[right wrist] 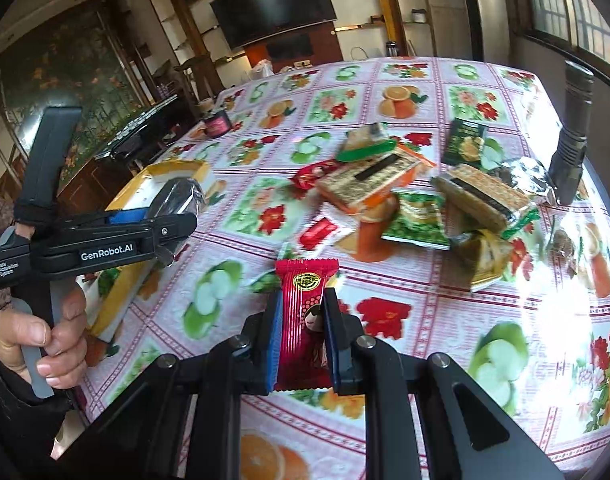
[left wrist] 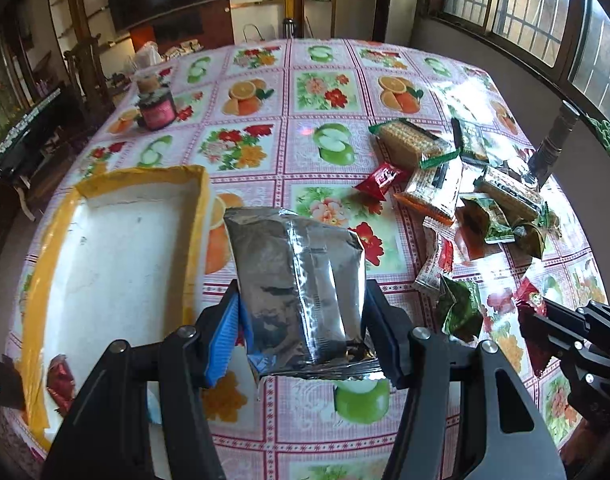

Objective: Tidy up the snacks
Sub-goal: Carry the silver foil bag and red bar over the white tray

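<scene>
Two snacks held aloft, tray not yet reached

A silver packet (left wrist: 301, 292) is clamped in the left gripper (left wrist: 301, 320) just beside the yellow-rimmed tray (left wrist: 203, 200); a red candy (right wrist: 303, 320) is pinched in the right gripper (right wrist: 301, 344). The slick foil could be dropped short of the tray, onto the tablecloth (left wrist: 273, 420).

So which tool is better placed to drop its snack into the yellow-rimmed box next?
Left. The left tool holds the silver packet right beside the box; the right tool is farther away.
</scene>
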Available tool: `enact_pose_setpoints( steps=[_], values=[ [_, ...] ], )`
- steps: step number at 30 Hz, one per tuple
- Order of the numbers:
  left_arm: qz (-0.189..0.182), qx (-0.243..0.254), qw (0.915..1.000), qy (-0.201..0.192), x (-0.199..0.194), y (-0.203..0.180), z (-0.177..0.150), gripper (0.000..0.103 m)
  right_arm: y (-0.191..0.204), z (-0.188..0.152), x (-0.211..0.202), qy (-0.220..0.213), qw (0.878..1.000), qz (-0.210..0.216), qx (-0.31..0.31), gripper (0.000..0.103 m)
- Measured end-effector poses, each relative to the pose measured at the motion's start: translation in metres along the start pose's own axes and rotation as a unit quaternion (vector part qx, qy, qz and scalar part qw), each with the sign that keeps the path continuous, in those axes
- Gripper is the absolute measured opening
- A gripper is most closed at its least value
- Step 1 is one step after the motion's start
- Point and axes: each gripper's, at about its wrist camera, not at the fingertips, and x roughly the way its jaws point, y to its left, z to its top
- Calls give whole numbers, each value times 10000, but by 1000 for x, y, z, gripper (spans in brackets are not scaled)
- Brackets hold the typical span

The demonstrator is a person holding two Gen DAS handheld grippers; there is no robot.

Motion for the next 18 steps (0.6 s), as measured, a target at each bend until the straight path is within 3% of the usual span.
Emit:
enact_pose_setpoints(
  steps=[18],
  values=[
    [148,-391,9987,-307,-38,53,-18,60,59,9,15,85,9984,410,-386,18]
  ],
)
